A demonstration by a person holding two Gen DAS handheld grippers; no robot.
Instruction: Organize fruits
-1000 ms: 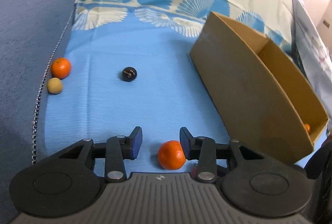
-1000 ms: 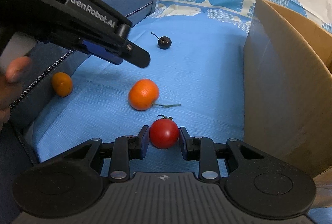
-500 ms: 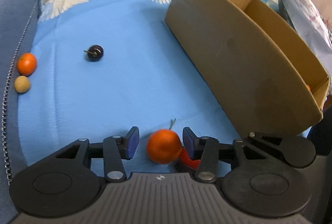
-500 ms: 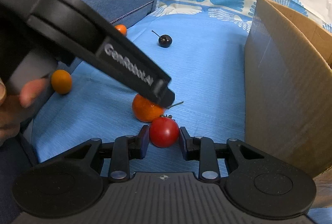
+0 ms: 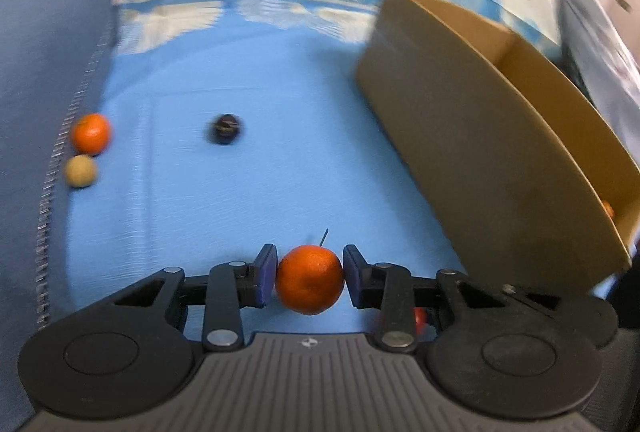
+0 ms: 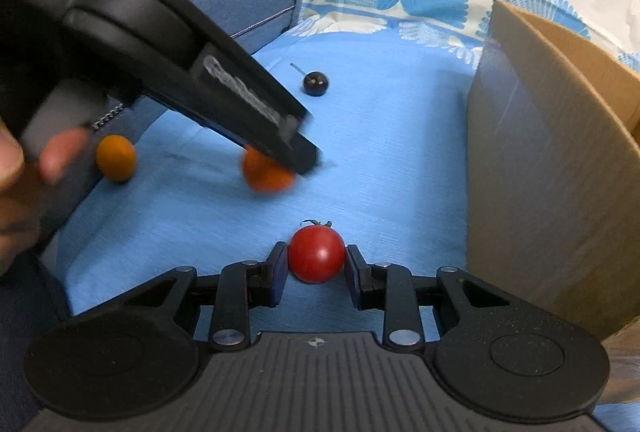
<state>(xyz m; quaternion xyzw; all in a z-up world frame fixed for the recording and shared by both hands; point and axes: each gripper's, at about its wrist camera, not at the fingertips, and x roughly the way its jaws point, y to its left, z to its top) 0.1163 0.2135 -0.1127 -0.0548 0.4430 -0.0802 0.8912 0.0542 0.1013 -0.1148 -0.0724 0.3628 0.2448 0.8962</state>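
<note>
A blue cloth (image 5: 248, 200) with a white fan-patterned border covers a sofa seat, and an open cardboard box (image 5: 500, 160) stands on it as the landmark. In the left wrist view, the left gripper (image 5: 310, 274) has just been closing its 2 fingers (image 5: 267, 274) onto an orange fruit (image 5: 310, 284), which a second ago lay loose on the cloth nearer one finger; now both blue pads press its sides, at the near corner of the box. In the right wrist view, the right gripper (image 6: 316, 266) has not changed: its fingers (image 6: 279, 272) hold a red cherry tomato (image 6: 316, 254) in a narrow grip, close to the box's near wall. The left tool is blurred there, so whether the orange fruit has left the cloth cannot be told. Farther from the box lie a dark cherry (image 5: 226, 128), a smaller orange fruit (image 5: 91, 133) and a tan ball-shaped fruit (image 5: 81, 171), the last 2 against the blue sofa cushion (image 5: 44, 72). A small orange shape (image 5: 608, 209) shows inside the box at its near end. With 1 fruit gripped in each tool, the likely next step is carrying both over the box rim and letting go; 3 fruits would remain on the cloth.
</note>
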